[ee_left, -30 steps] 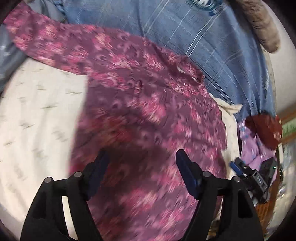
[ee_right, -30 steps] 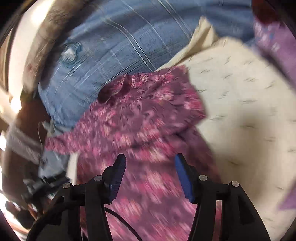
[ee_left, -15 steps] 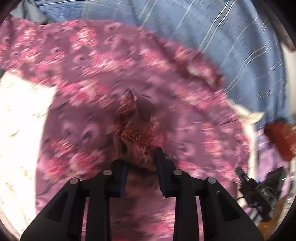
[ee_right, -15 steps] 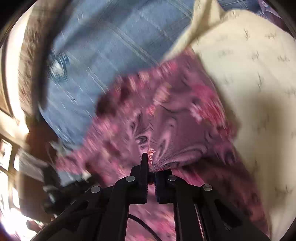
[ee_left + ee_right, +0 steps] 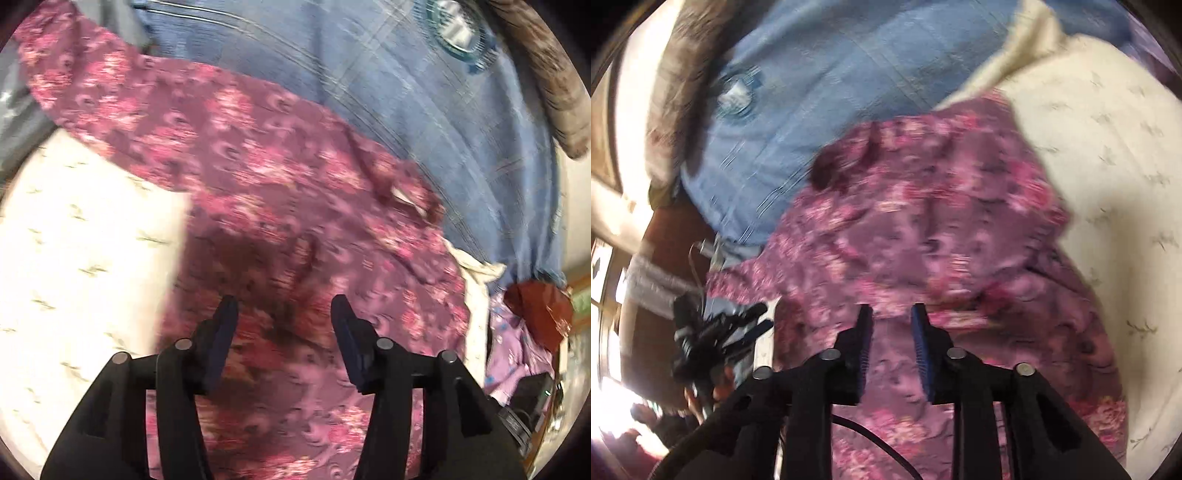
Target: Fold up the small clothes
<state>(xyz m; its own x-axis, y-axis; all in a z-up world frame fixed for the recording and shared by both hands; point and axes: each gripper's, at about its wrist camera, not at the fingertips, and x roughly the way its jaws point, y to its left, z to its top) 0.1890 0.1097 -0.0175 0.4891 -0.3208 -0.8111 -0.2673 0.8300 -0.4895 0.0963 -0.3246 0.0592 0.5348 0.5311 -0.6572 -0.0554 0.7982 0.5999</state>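
1. Your left gripper (image 5: pixel 282 314) is spread wide with nothing between its fingers, low centre of frame above the purple floral shirt (image 5: pixel 295 192).
2. Your right gripper (image 5: pixel 891 321) is parted too, empty, over the same shirt (image 5: pixel 923 229).
3. The shirt lies across the cream bedsheet (image 5: pixel 74 258), its collar toward the blue plaid blanket (image 5: pixel 424 103).
4. Blur leaves no writing readable.

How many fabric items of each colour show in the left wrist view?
Pink floral shirt: 1
Blue plaid cloth: 1
Cream sheet: 1
Lilac cloth: 1
Red cloth: 1
Total: 5
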